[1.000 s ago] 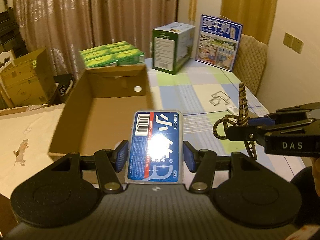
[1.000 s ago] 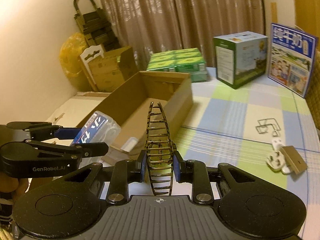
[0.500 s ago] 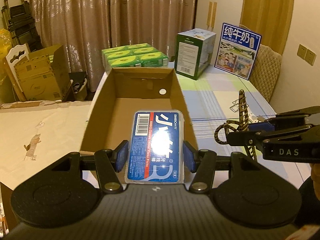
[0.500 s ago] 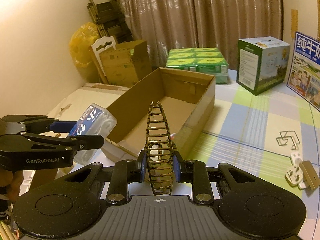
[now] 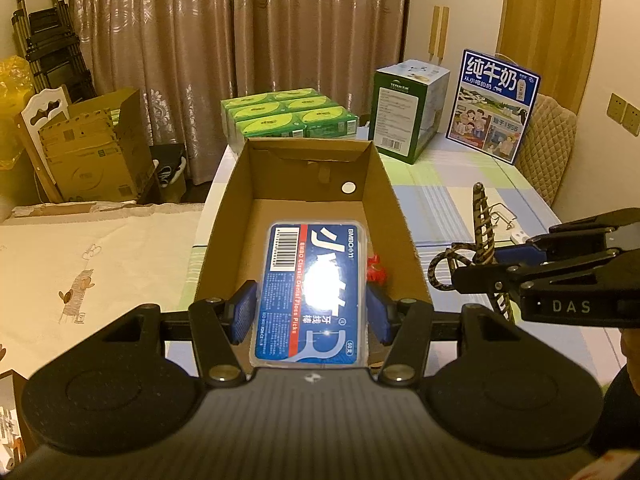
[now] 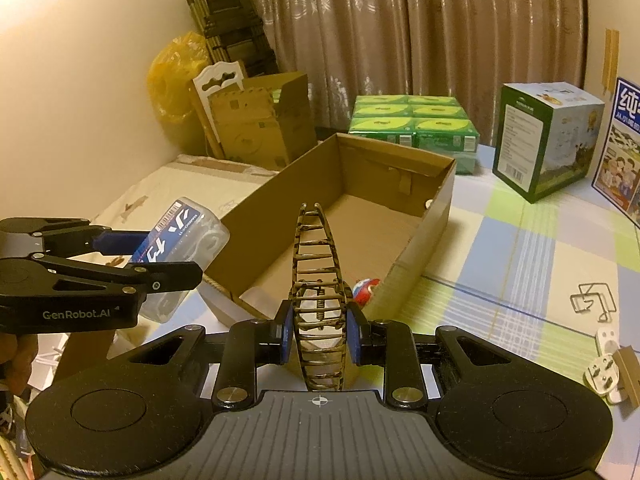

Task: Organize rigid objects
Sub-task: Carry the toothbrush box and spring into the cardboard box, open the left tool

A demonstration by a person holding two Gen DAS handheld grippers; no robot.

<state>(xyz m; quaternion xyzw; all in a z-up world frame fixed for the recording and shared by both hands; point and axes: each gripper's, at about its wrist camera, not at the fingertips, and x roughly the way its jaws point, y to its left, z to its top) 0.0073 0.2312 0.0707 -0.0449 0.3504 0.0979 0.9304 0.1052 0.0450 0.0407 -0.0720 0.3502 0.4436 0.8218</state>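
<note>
While the left claw (image 5: 312, 314) grips the floss box (image 5: 314, 292) over the carton (image 5: 400, 216), the right claw (image 6: 319, 334) clamps a hair clip (image 6: 318, 280).

My right gripper (image 6: 319, 330) is clamped on a leopard-pattern hair claw clip (image 6: 318, 280), held upright. At frame left, my left gripper (image 6: 160, 258) grips a clear floss pick box (image 6: 182, 248) just outside the near corner of the open cardboard box (image 6: 436, 216). Inside that box, by its near end: one small red-and-white item (image 6: 366, 290). On the checked tablecloth (image 6: 520, 260), toward its right edge: wire clip (image 6: 592, 302), white plug (image 6: 602, 374).
</note>
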